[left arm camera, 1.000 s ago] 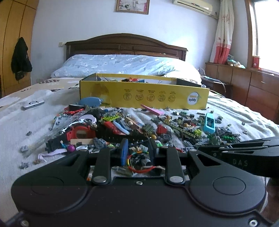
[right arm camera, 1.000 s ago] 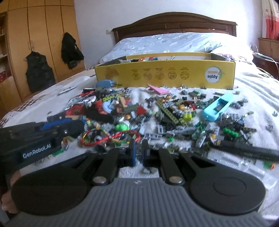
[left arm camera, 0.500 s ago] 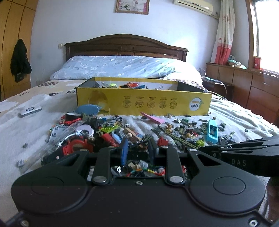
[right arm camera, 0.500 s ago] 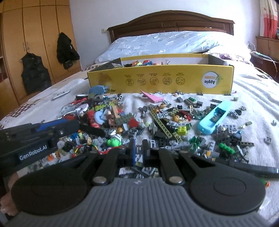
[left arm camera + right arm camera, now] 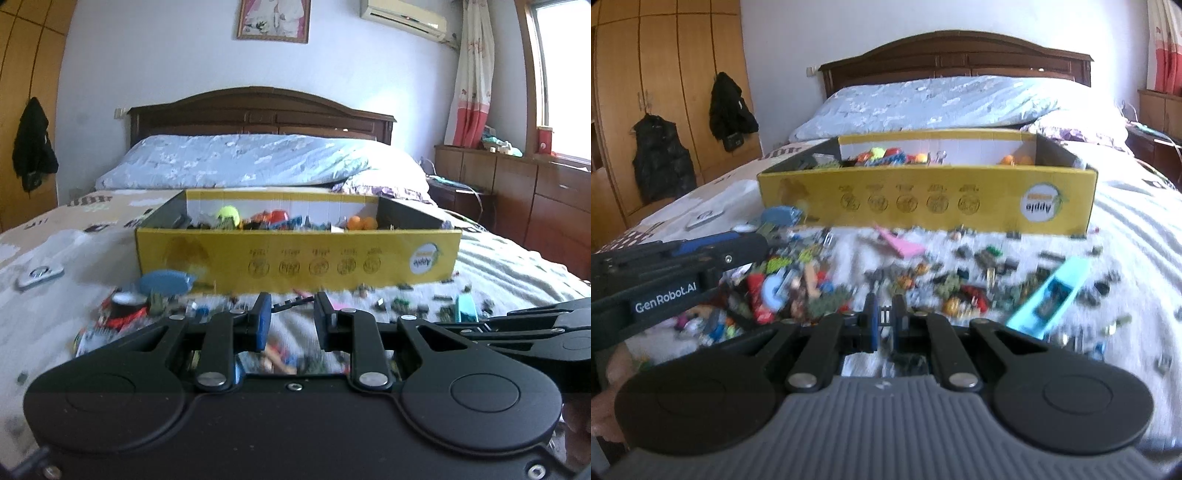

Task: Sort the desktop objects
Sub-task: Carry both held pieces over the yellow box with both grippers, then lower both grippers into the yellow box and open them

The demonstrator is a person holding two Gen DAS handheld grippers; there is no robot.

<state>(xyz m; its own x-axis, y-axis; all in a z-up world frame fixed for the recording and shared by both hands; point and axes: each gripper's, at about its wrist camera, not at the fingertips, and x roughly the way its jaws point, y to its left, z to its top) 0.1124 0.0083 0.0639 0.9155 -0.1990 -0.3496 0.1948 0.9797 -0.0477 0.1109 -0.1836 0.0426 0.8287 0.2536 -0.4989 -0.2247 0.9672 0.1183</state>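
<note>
A long, shallow yellow cardboard box [image 5: 925, 201] lies open-topped across the bed [image 5: 1137, 236], its printed front wall upside down; inside sit mixed coloured toys, among them a yellow-green ball [image 5: 227, 213] and orange balls [image 5: 361, 222]. Just before its front wall, toward 6 o'clock, a blurred heap of small plastic building bricks [image 5: 923, 273] spreads over the white cover. A light-blue rectangular silicone case [image 5: 1049, 297] lies tilted at 4 o'clock of the heap, a flat pink triangular piece [image 5: 899, 243] near its 12 o'clock edge.
</note>
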